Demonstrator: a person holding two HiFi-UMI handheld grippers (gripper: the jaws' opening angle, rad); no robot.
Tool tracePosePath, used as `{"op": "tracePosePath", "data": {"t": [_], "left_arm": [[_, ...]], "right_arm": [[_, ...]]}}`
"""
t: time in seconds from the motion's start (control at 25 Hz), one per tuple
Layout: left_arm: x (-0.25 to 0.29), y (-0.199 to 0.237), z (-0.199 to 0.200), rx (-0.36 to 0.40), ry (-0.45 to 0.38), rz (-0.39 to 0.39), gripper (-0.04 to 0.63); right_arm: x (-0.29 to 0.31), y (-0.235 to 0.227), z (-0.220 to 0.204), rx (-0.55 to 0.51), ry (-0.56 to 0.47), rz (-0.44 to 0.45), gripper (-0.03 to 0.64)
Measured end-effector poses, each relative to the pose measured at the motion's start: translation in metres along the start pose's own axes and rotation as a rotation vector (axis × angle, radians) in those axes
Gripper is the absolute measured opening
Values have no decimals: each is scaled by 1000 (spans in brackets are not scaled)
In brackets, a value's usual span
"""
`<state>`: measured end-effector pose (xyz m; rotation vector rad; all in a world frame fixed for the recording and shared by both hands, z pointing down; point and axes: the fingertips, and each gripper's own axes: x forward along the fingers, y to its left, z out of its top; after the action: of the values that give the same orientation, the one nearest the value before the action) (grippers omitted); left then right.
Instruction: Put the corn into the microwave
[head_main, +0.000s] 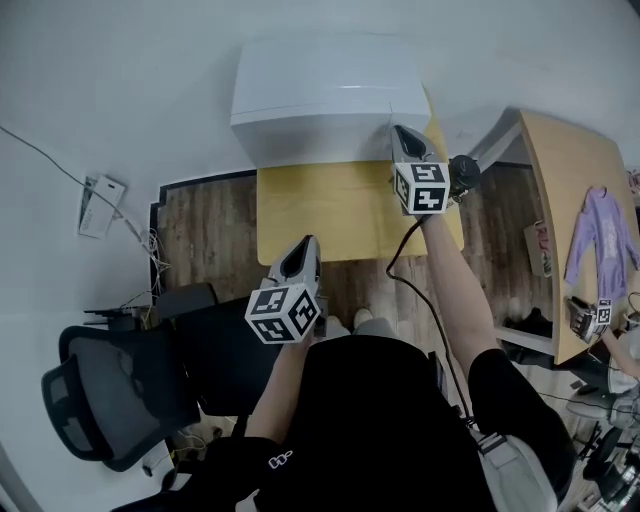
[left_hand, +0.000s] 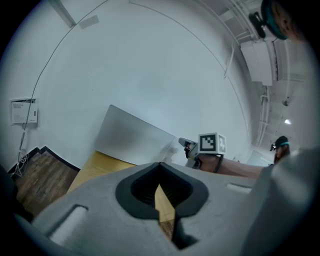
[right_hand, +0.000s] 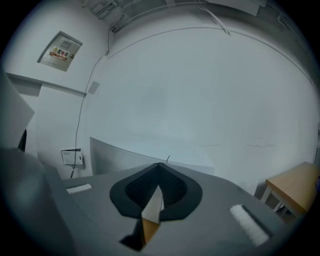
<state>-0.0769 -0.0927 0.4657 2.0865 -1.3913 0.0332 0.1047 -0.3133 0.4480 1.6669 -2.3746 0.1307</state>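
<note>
Corn: nowhere in any view. Not on the bare top of the yellow table (head_main: 320, 215), not between either pair of jaws. Hence no bearing from either gripper and no long axis to read.

Microwave (head_main: 330, 95): white box at the table's far edge, door apparently closed.

Right gripper (head_main: 400, 135): clenched, empty, tip right at the microwave's front right corner. Touching or just beside, can't tell.

Left gripper (head_main: 300, 260): clenched on nothing, hanging over the table's near edge, well apart from the microwave.

Nearer to the door: right, by a clear margin.

Probably at the door-opening step, with right best placed for it. Must locate the corn before planning any grasp.
</note>
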Motion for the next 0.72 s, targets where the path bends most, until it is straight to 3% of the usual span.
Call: {"op": "tracePosePath", "data": {"t": [0.24,0.4,0.72], "left_arm": [[11,-23,9,6,-19,-68,2],[21,-42,23,43,-50,-115,2],[25,-74,17,86,-65,-141,2]], "right_arm": [[-86,27,2,101,-73,98,3],[-128,41,8,164,-102,85,3],[-196,78,0,123,-116,82,3]]}}
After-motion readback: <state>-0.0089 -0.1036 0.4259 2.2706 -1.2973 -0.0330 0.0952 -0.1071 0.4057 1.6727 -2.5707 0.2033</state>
